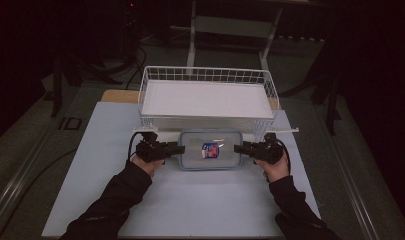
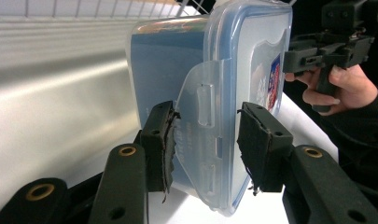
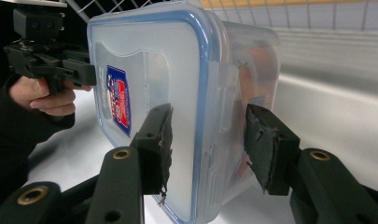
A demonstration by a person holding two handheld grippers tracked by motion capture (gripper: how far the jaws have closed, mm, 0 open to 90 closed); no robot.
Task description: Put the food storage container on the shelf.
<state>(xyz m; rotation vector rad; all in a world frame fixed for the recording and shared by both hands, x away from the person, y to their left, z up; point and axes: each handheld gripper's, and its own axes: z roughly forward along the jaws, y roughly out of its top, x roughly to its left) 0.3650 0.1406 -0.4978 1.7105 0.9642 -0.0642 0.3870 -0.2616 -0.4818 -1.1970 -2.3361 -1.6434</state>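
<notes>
High view: wire basket (image 1: 208, 75) behind container (image 1: 210, 150).

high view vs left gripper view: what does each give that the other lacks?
High view: the full wire basket behind, the table out to its edges, a dark sleeve on each forearm, and the left gripper and right gripper at opposite short ends of the container. Left gripper view: close up, the clear latch flap swung out from the container's end, between that gripper's jaws. Both: the blue-rimmed container, its lid sticker, the hand-held right gripper.
</notes>
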